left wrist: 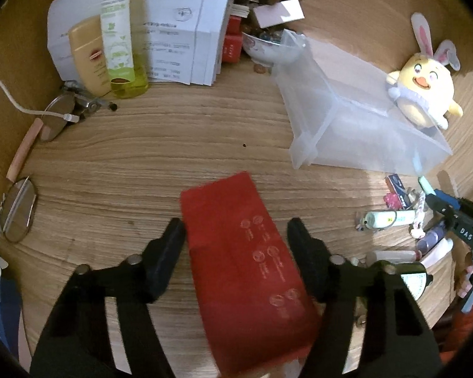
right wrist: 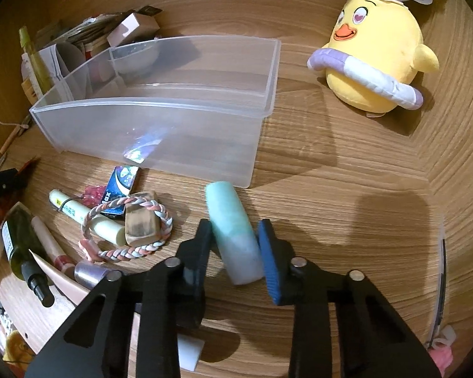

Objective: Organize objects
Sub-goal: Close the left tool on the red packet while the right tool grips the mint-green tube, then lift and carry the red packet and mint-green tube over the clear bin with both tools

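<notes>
In the left wrist view my left gripper (left wrist: pixel 236 231) has its jaws spread wide on either side of a red flat packet (left wrist: pixel 246 271); the left finger touches its edge, the right finger stands apart. In the right wrist view my right gripper (right wrist: pixel 235 234) is shut on a mint-and-white tube (right wrist: pixel 233 233), held just above the wooden desk (right wrist: pixel 347 173), in front of the clear plastic bin (right wrist: pixel 160 110). The bin also shows in the left wrist view (left wrist: pixel 356 110), as does the right gripper (left wrist: pixel 457 217).
A yellow chick plush (right wrist: pixel 375 50) sits right of the bin. A pile of small items lies left: braided bracelet (right wrist: pixel 126 230), lip balm (right wrist: pixel 85 217), dark bottle (right wrist: pixel 22 245). Bottles (left wrist: pixel 116 31), papers (left wrist: pixel 179 28), a bowl (left wrist: pixel 268 47) and glasses (left wrist: pixel 19 211) crowd the desk's far and left sides.
</notes>
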Available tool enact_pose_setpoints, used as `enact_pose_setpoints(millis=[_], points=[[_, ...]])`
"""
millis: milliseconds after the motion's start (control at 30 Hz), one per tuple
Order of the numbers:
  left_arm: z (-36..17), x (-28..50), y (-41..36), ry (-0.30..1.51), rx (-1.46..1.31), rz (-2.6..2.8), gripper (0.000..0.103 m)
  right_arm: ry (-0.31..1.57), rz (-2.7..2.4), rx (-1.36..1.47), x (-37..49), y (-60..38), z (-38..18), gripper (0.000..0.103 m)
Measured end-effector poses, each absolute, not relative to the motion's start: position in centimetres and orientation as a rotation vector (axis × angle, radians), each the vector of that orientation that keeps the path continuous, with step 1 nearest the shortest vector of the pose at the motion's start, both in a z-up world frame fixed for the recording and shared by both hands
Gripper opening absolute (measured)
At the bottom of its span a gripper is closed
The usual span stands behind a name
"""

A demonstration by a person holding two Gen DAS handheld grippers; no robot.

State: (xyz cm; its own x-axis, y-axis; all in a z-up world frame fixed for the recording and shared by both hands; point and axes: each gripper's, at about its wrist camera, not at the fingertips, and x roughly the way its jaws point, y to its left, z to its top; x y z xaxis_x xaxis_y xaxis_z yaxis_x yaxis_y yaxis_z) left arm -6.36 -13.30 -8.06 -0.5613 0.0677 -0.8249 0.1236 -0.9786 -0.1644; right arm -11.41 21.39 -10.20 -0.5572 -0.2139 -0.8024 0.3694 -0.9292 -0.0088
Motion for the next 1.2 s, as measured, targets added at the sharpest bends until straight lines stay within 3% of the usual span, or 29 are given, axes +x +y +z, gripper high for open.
enact_pose_setpoints(millis=[33, 733, 767, 833, 867, 1100, 1133, 1200], points=[[-8.0, -6.4, -13.5, 0.323, 1.458, -2.731, 0.054, 0.251, -2.502, 1.253, -11.4, 21.4, -10.2, 0.023], [-2.7, -5.8, -12.5, 0.292, 1.143, -2.863, 0.051, 0.129, -2.582, 1.108, -9.7, 23.4, -7.0, 0.023], [-2.4, -5.8, -12.4, 0.296, 1.132, -2.872, 0.044, 0.122, -2.586, 1.098, -9.6, 23.5, -6.7, 0.023], [-2.0, -5.9, -12.0, 0.299, 1.132, -2.892, 0.016, 0.107, -2.598, 1.074, -9.5, 23.6, -6.2, 0.023], [-1.8, -5.9, -11.9, 0.302, 1.130, -2.899, 0.016, 0.101, -2.602, 1.063, -9.4, 23.7, -5.9, 0.023], [-1.8, -6.6, -10.8, 0.210, 1.170, -2.897, 0.016, 0.099, -2.609, 1.018, -9.1, 23.7, -5.0, 0.023], [-2.0, -6.8, -10.7, 0.183, 1.193, -2.880, 0.021, 0.099, -2.606, 1.015, -9.0, 23.7, -5.0, 0.023], [-2.6, -7.1, -10.9, 0.143, 1.241, -2.843, 0.041, 0.094, -2.601, 1.008, -8.9, 23.7, -4.9, 0.023]])
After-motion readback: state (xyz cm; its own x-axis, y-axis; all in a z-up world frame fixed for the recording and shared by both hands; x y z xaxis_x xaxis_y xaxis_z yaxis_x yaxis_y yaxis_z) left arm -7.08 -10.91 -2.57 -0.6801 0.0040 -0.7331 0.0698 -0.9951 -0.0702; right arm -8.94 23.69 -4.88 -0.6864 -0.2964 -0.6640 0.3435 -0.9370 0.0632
